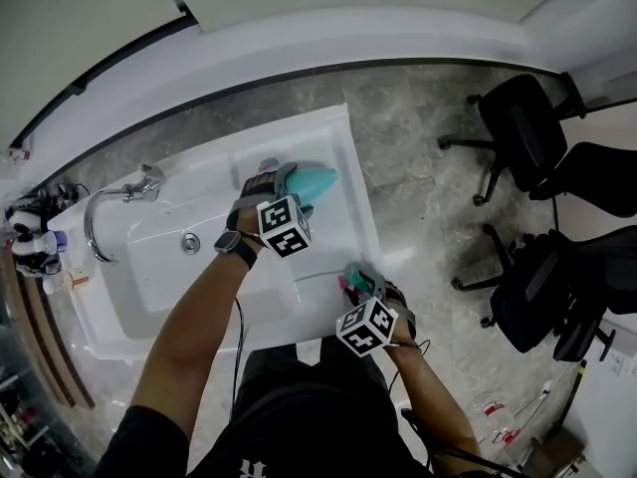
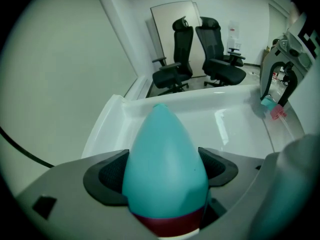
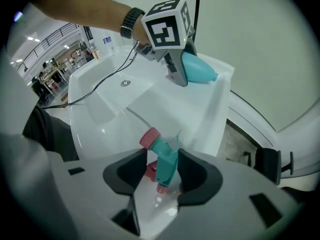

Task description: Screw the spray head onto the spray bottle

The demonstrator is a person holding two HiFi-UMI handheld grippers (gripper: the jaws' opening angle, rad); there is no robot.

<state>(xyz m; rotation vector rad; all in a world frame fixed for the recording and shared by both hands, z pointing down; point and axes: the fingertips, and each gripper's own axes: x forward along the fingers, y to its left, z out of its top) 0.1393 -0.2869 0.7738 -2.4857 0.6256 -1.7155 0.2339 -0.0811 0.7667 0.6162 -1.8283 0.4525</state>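
My left fingers [image 2: 107,178] clamp the spray bottle [image 2: 165,159] steady; my right fingers [image 3: 197,176] pinch the spray head [image 3: 166,160], leaving its collar [image 3: 149,138] free for threading.

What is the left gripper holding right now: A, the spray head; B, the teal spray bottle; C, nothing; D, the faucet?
B: the left gripper view shows the left gripper with the teal spray bottle clamped between its jaws.
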